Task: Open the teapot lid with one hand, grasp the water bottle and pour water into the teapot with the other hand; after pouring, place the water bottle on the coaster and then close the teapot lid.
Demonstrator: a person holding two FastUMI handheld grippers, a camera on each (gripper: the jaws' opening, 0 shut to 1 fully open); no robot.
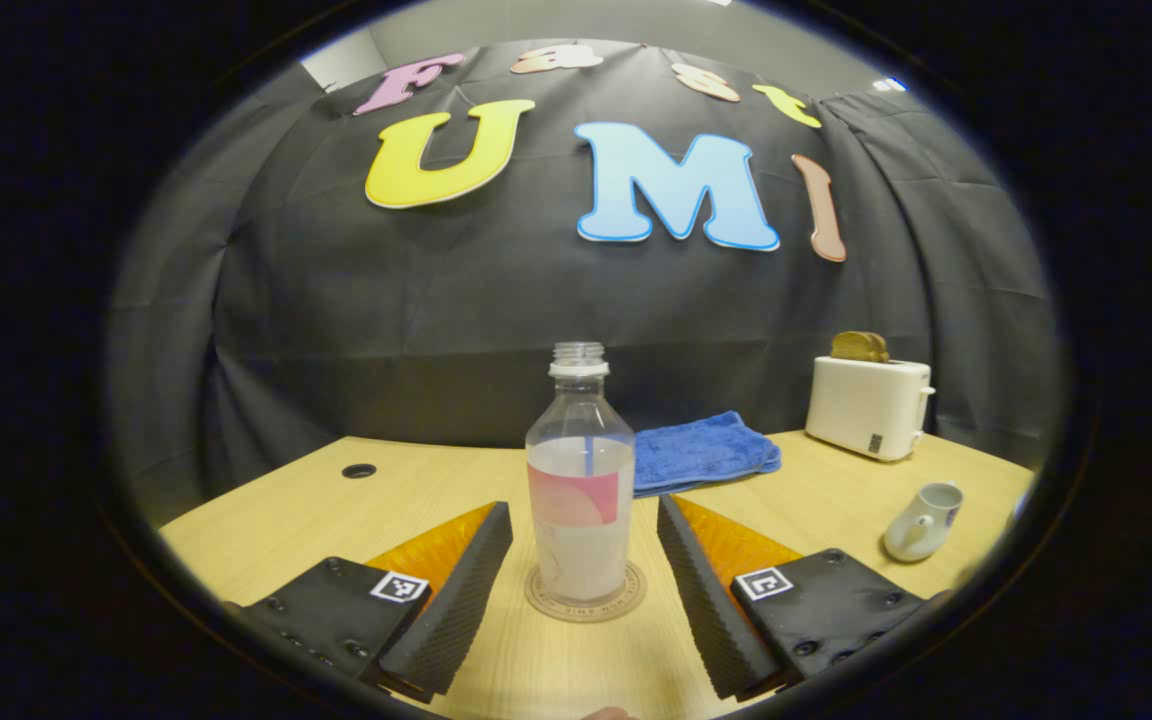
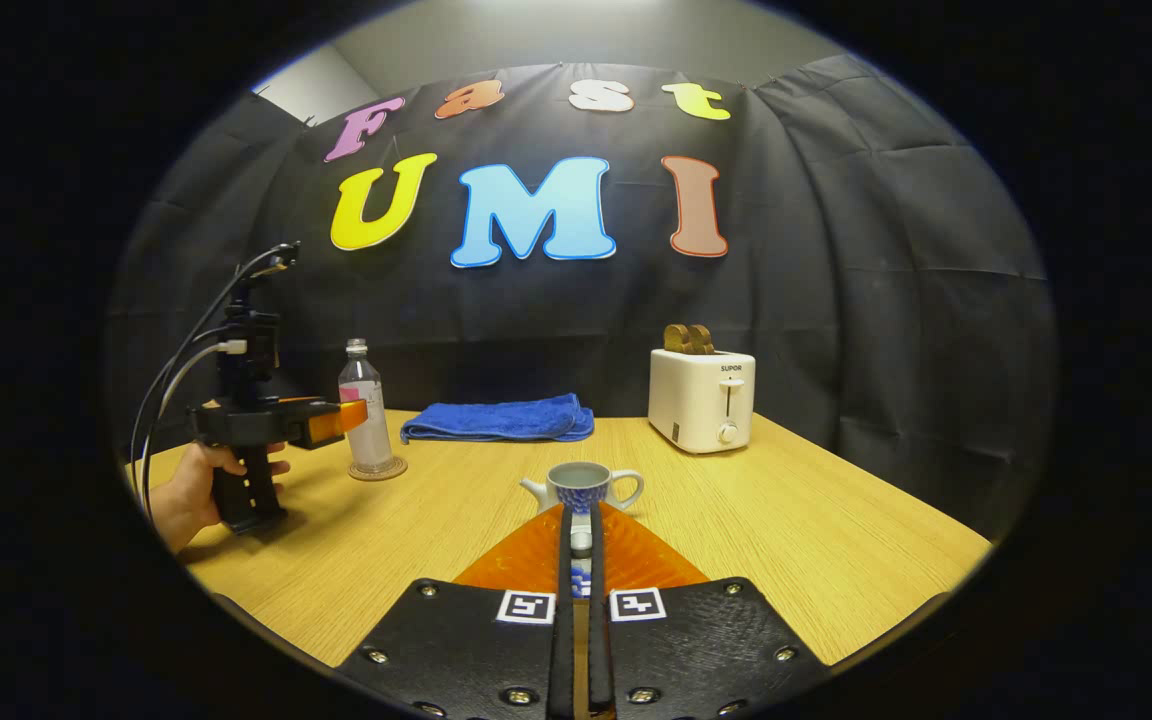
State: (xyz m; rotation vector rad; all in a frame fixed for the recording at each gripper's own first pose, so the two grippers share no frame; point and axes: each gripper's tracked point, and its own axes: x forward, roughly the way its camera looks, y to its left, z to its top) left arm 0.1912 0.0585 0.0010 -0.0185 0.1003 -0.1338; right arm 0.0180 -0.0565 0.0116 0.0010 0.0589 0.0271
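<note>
A clear, uncapped water bottle (image 1: pixel 581 450), partly filled and with a pink label, stands upright on a round coaster (image 1: pixel 586 605). My left gripper (image 1: pixel 584 510) is open, a finger on each side of the bottle with small gaps. The right gripper view shows that gripper (image 2: pixel 341 415), held by a hand (image 2: pixel 191 495), beside the bottle (image 2: pixel 368 410). The white and blue teapot (image 2: pixel 581 488) stands open-topped just past my right gripper (image 2: pixel 581 545), which is shut on the teapot lid (image 2: pixel 581 542), a small white and blue piece. The teapot (image 1: pixel 921 522) also appears at the far right of the left gripper view.
A white toaster (image 2: pixel 702 400) with bread in its slots stands at the back right of the wooden table (image 2: pixel 836 540). A folded blue towel (image 2: pixel 501 418) lies at the back middle. A cable hole (image 1: pixel 358 470) sits in the table's far left.
</note>
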